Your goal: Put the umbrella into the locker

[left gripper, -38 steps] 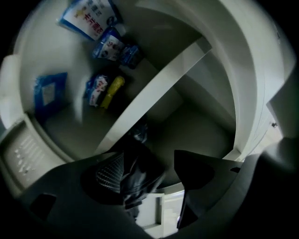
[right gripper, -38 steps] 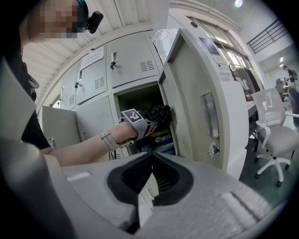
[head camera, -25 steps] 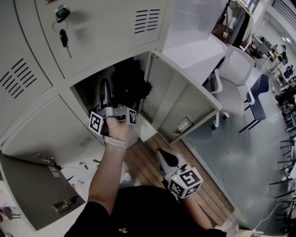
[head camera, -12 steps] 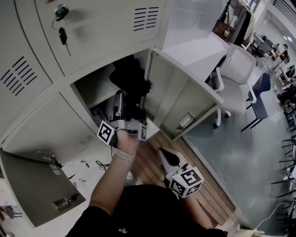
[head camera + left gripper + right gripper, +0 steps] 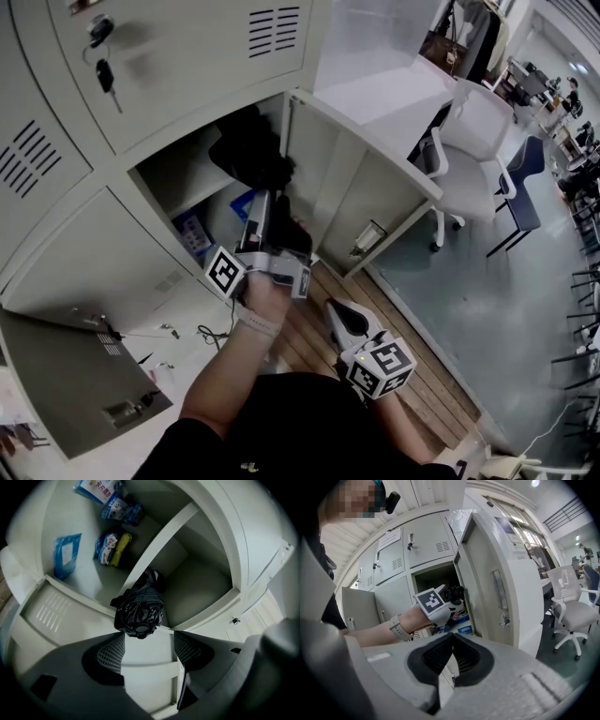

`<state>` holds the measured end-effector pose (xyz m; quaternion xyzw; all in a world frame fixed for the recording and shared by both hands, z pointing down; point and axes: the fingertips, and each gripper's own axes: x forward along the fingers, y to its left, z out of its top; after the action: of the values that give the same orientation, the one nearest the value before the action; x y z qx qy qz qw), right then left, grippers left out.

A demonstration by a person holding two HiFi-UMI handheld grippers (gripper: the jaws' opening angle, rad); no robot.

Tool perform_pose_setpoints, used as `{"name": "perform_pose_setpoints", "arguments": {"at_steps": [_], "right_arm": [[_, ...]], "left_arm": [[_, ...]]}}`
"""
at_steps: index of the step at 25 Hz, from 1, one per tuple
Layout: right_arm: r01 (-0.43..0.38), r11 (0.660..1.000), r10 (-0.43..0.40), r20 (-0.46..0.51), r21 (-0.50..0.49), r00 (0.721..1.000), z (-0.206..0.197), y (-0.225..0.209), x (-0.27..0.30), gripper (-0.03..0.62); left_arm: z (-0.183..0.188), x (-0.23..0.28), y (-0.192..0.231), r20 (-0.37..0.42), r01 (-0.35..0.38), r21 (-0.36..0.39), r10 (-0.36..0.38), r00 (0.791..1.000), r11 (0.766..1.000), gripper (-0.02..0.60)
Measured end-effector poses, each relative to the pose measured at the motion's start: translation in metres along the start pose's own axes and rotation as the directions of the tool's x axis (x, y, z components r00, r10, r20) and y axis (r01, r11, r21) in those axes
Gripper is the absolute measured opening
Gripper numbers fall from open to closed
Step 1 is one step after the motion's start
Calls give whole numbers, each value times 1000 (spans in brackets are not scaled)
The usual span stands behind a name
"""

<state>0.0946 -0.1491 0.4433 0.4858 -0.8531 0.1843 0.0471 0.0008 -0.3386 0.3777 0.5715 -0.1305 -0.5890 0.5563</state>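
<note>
The folded black umbrella point(image 5: 248, 150) lies on the shelf inside the open locker point(image 5: 319, 141), its bunched end jutting over the shelf edge point(image 5: 139, 611). My left gripper point(image 5: 272, 214) hangs just in front of and below the locker opening, clear of the umbrella. Its jaws stand open point(image 5: 149, 644) with only the locker frame showing between the pads. My right gripper point(image 5: 345, 322) is held low by the person's body, away from the locker. It is shut point(image 5: 452, 654) with nothing in it. In the right gripper view the umbrella point(image 5: 453, 592) shows behind the left gripper's marker cube.
The locker door point(image 5: 370, 202) swings open to the right. Blue packets point(image 5: 68, 555) lie in the compartment under the shelf. Keys point(image 5: 101, 58) hang from the door above. Another open door point(image 5: 80, 375) sits lower left. A white chair point(image 5: 478, 141) stands at the right.
My left gripper has drawn back out of the locker, down and toward the person. The umbrella stayed on the shelf. The right gripper has hardly moved.
</note>
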Motion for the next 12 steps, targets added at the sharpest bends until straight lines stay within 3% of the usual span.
{"name": "perform_pose_setpoints", "arguments": {"at_steps": [7,12], "right_arm": [[22,1000,-22,2,3,1000,0,-3,-1,-3],[32,999,-32,3,0,999,3,-4,1,-3]], "left_arm": [[9,19,0,-12,-20,50,20,1000,999,314],[30,33,-6,30,-24,115,20,999,993,314]]}}
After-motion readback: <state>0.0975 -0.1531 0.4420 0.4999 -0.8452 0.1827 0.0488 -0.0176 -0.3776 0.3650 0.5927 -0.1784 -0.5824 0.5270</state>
